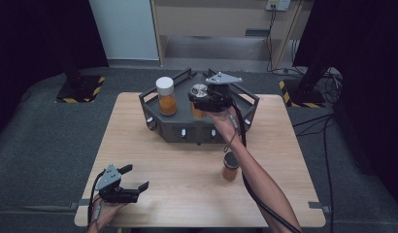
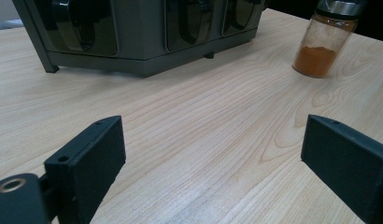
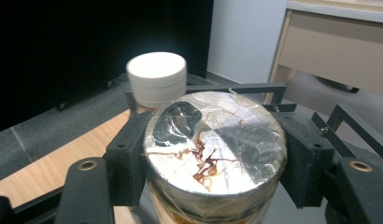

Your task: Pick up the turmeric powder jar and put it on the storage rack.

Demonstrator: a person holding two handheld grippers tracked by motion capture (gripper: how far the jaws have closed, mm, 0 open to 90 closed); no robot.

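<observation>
Clamped from both sides between the black fingers (image 3: 129,154) of the right gripper (image 3: 213,158): a foil-sealed jar (image 3: 215,144), round, its silver foil top crinkled and creased, streaked with reddish-brown smears near the middle and carrying one dark patch towards the rim, with amber contents glimpsed under the foil edge. Held over the dark grey rack (image 1: 173,127), at its right half, seen from above as a silver disc (image 1: 200,90) beneath the gripper's grey plate. Just left of it in the same rack, upright: a white-capped jar (image 1: 165,95) with orange powder in its lower part. On the worktop (image 1: 187,179), in front of the rack and to its right: a small spice jar (image 1: 230,166), dark lid, orange powder inside. Well in front of the rack, near the worktop's left corner: the left gripper (image 1: 135,187), fingers (image 2: 91,163) spread wide apart with nothing between them, bare wood below.
</observation>
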